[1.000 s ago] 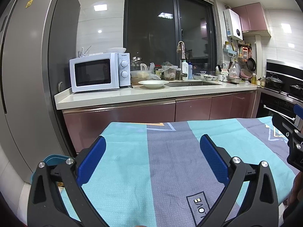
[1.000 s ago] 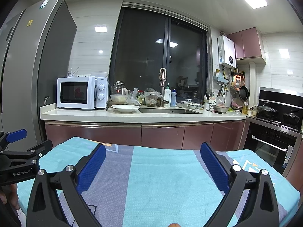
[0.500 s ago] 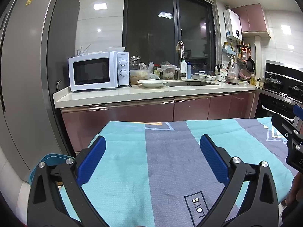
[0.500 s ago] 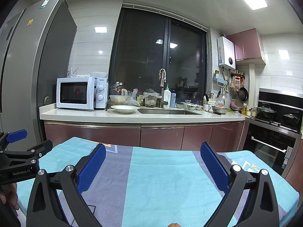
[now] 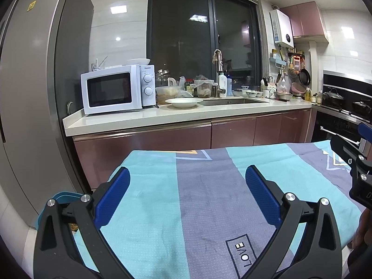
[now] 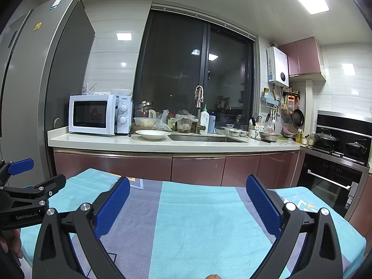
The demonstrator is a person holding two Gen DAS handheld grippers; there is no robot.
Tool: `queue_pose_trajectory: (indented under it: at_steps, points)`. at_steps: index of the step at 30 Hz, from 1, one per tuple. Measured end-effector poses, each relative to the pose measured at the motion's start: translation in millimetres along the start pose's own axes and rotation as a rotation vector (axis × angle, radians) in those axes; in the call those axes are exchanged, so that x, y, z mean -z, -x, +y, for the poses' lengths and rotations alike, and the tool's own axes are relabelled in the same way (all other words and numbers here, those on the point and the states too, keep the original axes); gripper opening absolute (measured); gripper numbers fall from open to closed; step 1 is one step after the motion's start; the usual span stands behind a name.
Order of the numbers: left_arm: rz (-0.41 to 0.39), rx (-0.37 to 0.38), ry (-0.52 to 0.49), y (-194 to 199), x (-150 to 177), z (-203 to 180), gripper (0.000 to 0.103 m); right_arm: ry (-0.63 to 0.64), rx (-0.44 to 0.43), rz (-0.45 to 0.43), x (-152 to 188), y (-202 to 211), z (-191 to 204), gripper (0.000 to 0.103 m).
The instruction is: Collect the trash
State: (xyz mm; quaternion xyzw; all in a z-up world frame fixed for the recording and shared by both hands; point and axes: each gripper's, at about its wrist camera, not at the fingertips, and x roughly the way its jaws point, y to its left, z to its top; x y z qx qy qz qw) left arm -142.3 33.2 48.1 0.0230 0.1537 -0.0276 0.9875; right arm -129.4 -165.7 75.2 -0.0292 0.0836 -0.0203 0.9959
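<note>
My left gripper (image 5: 187, 172) is open and holds nothing; it hovers over a table covered with a teal and grey striped cloth (image 5: 209, 197). My right gripper (image 6: 188, 181) is also open and empty over the same cloth (image 6: 197, 220). Each gripper shows at the edge of the other's view: the right one (image 5: 358, 158) at the far right, the left one (image 6: 30, 181) at the far left. A teal bin (image 5: 61, 196) stands on the floor by the table's left corner, partly hidden behind my left finger. I see no loose trash on the cloth.
Beyond the table runs a kitchen counter (image 5: 186, 118) with a white microwave (image 5: 116, 90), a white bowl (image 5: 183, 102) and a sink (image 5: 232, 101). A tall grey fridge (image 5: 34, 93) stands at the left, an oven and stove (image 6: 334, 162) at the right.
The left wrist view has drifted slightly, and a little more of the teal bin shows. The right gripper has barely moved. Both grippers stay open.
</note>
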Motion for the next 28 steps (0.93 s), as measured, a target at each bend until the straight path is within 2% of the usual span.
queue_pose_trajectory:
  at_steps: [15,28]
  points:
    - [-0.011,0.022,0.0,3.9,-4.1,1.7,0.098,0.006,0.003,-0.002,-0.8,-0.5,-6.3,0.096]
    - [0.02,0.012,0.02,-1.3,-5.8,4.9,0.098,0.007,0.003,-0.002,0.5,-2.1,-8.4,0.096]
